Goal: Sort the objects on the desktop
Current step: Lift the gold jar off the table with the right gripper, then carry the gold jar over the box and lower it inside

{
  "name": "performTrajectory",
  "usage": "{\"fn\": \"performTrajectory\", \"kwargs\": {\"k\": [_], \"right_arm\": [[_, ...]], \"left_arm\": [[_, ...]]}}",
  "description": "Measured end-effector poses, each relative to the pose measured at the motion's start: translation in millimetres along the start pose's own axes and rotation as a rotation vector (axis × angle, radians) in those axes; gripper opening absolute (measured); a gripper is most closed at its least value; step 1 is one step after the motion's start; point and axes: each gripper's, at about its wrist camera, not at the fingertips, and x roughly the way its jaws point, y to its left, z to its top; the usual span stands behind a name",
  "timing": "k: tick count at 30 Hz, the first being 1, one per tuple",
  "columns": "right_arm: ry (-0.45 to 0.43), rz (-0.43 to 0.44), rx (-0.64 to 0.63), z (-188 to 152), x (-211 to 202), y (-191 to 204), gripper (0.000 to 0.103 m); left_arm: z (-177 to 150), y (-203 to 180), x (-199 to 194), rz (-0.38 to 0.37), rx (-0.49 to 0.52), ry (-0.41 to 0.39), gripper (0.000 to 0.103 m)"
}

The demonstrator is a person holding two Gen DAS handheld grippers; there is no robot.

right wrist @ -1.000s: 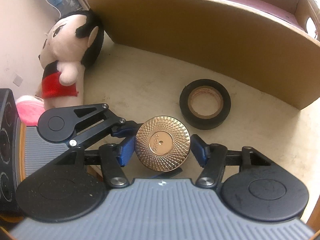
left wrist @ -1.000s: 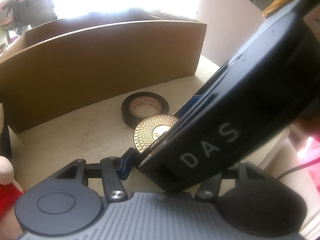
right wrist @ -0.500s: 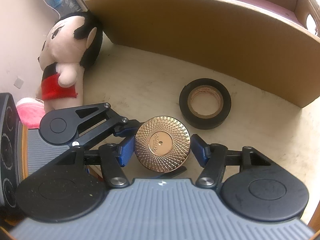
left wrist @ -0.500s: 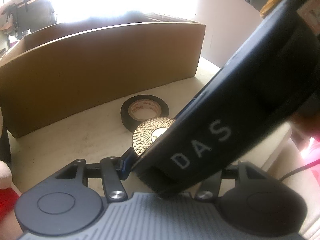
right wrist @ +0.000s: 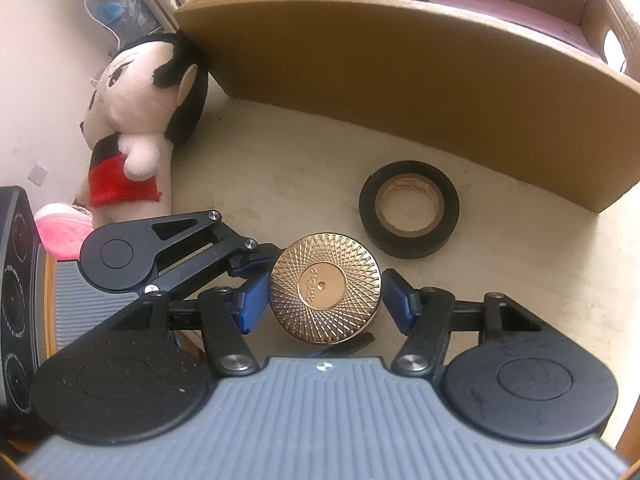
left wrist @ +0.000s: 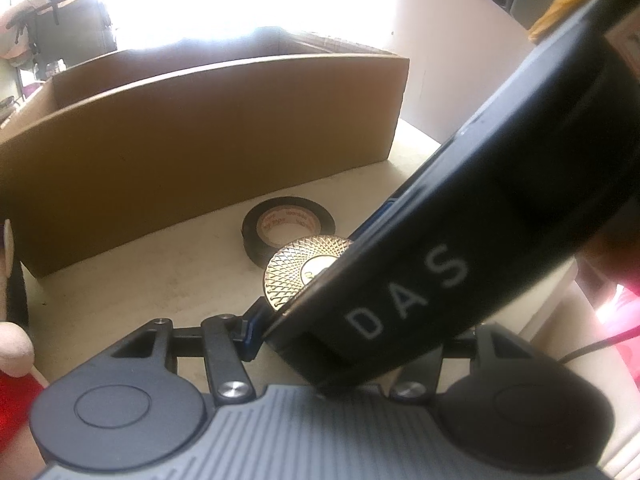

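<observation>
A round gold case with a diamond-patterned lid [right wrist: 324, 288] is held just above the table [right wrist: 280, 168]. My right gripper [right wrist: 324, 300] has a blue pad against each side of it. My left gripper comes in from the left, with one finger [right wrist: 244, 258] on the case's upper-left edge and another [right wrist: 352, 346] under its near edge. In the left wrist view the right gripper's black body marked "DAS" [left wrist: 420, 280] crosses in front. It hides half of the gold case [left wrist: 292, 272] and the right finger of my left gripper [left wrist: 352, 332].
A black tape roll [right wrist: 408, 240] lies flat just beyond the case, also in the left wrist view [left wrist: 292, 206]. Behind it stands a long cardboard box [right wrist: 400, 80] [left wrist: 200, 140]. A plush doll [right wrist: 140, 100] leans at the left, with a pink cloth [right wrist: 60, 228] and a black speaker [right wrist: 16, 280] nearby.
The right gripper's black body has slid slightly leftwards across the left wrist view. Both grippers hold the gold case as before.
</observation>
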Motion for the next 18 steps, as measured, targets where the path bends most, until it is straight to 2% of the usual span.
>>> {"fn": "performTrajectory", "kwargs": {"k": [8,18], "right_arm": [[-0.048,-0.003,-0.012,1,-13,10,0.060],[-0.169,-0.006,-0.049,11,-51,25,0.059]], "left_arm": [[9,13,-15,0.027,-0.003,-0.029,0.058],[36,26,-48,0.104,0.050,-0.114,0.058]]}}
